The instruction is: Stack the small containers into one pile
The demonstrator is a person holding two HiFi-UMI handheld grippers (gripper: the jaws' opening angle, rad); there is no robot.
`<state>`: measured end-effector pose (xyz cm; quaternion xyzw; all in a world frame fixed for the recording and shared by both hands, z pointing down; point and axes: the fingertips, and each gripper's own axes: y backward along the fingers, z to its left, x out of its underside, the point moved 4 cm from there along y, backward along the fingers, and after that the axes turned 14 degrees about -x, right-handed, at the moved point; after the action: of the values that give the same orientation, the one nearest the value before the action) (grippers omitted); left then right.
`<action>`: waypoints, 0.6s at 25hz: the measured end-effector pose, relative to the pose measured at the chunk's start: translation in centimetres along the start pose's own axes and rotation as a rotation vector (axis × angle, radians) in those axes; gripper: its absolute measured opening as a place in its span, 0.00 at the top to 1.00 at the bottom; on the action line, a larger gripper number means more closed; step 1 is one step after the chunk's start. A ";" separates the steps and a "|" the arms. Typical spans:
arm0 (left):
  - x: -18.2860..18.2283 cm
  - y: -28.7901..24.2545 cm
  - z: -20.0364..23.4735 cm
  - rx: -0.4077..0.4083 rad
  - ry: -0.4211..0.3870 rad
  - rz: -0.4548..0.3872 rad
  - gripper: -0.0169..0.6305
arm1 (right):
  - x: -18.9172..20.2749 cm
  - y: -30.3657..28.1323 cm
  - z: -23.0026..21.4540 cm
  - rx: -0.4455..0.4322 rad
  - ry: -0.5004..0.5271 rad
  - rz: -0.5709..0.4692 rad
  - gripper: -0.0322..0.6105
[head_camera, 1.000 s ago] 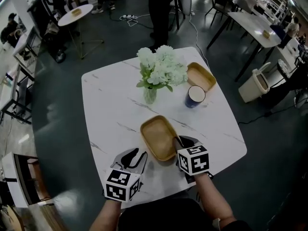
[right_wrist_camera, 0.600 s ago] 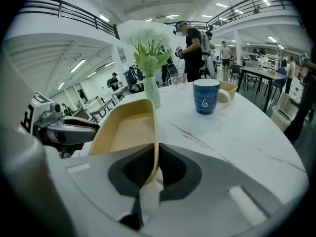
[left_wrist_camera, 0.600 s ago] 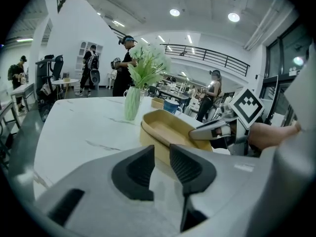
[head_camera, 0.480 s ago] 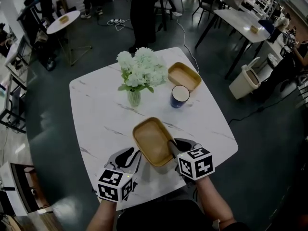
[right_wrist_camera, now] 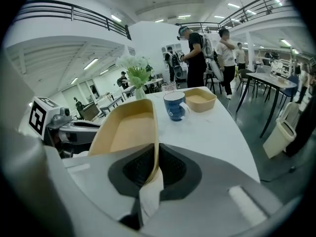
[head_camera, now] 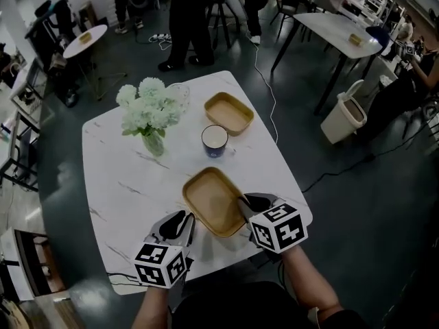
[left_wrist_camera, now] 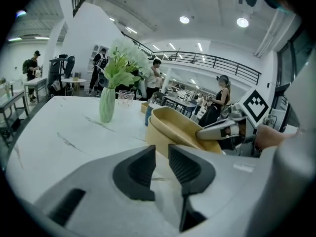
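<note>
A tan oblong container (head_camera: 211, 201) tilts above the white marble table (head_camera: 116, 184), its near right rim pinched by my right gripper (head_camera: 243, 204). In the right gripper view the pads (right_wrist_camera: 170, 169) clamp that thin rim of the container (right_wrist_camera: 129, 130), so the right gripper (right_wrist_camera: 157, 167) is shut on it. My left gripper (head_camera: 186, 223) hovers just left of the container; its jaws have just been closing, a narrow gap remains and nothing sits between them. In the left gripper view the left gripper (left_wrist_camera: 161, 151) is a little short of the container (left_wrist_camera: 170, 127). A second tan container (head_camera: 228, 112) rests at the far side.
A blue mug (head_camera: 214, 140) stands between the two containers. A vase of white flowers (head_camera: 152, 141) and a clear glass (head_camera: 177, 92) stand at the far left. The table's right edge (head_camera: 291, 184) is close to my right hand. People stand beyond the far edge.
Both grippers have shifted right across the table, the right one carrying the container with it and slightly up. The left gripper's jaws have narrowed.
</note>
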<state>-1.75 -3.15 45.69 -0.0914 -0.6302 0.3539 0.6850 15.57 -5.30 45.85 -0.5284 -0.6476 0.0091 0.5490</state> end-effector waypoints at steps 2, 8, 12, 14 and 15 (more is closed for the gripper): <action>0.0 -0.1 -1.4 -0.019 0.001 -0.006 0.85 | 0.4 1.3 -1.0 -0.004 0.007 0.007 0.92; -0.2 -0.2 -3.9 -0.029 -0.016 0.004 0.86 | 0.6 3.6 -2.6 -0.005 0.010 0.008 0.92; -0.7 -0.6 -4.2 -0.008 -0.039 0.000 0.85 | -0.2 3.6 -2.5 0.004 0.011 0.002 0.92; -0.9 -0.7 -4.1 0.009 -0.045 -0.003 0.85 | -0.5 3.3 -2.2 0.015 0.011 0.010 0.92; -0.9 -0.7 -4.0 0.018 -0.045 -0.006 0.85 | -0.5 3.3 -2.0 0.021 0.013 0.017 0.92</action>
<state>2.28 -2.90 44.56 -0.0755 -0.6425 0.3593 0.6726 19.18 -5.36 44.34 -0.5281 -0.6394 0.0170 0.5585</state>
